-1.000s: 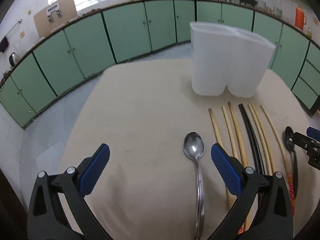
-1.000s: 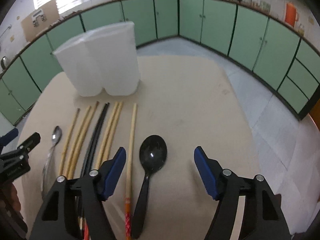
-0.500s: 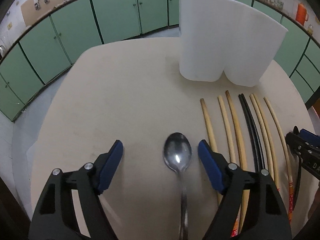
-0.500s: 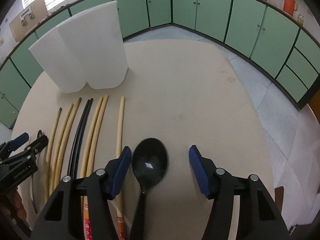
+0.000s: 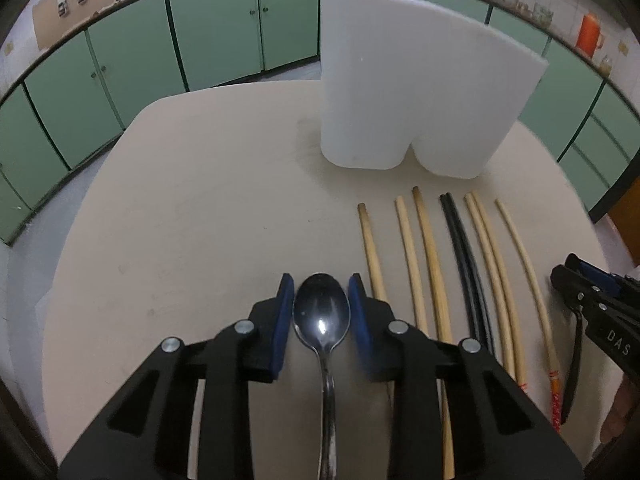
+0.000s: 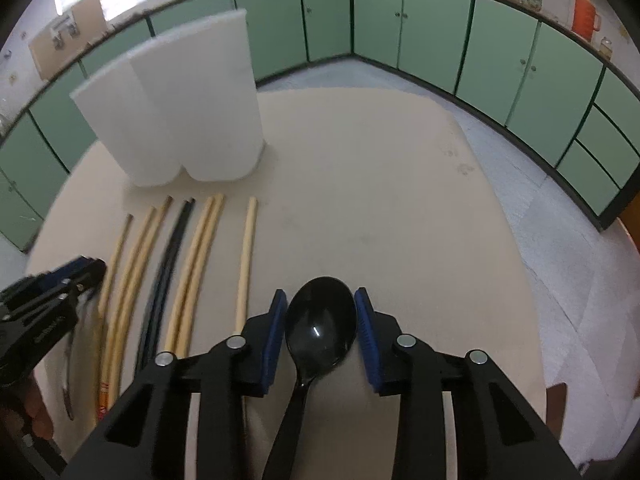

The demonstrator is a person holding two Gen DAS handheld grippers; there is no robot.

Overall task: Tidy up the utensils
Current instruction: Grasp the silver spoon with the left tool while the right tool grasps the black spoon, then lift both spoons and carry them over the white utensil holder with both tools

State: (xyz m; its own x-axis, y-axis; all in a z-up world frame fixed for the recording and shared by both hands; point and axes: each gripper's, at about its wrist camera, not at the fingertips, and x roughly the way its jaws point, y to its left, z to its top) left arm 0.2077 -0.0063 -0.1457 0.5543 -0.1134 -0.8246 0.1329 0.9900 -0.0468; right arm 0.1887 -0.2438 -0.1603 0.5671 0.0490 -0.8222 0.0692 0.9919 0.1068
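Green cabinets [image 5: 216, 28]; pale floor [image 6: 540, 216].

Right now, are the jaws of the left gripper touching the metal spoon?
Cannot tell. In the left wrist view the left gripper has its closing jaws right beside the bowl of the metal spoon, but neither contact nor a gap shows plainly.

The right gripper [image 6: 320, 320] was closing around the black spoon [image 6: 320, 328]; chopsticks [image 6: 196, 264] lay left of it.

Two spoons [image 5: 321, 316], eight chopsticks [image 5: 424, 256], one white holder [image 5: 416, 100]
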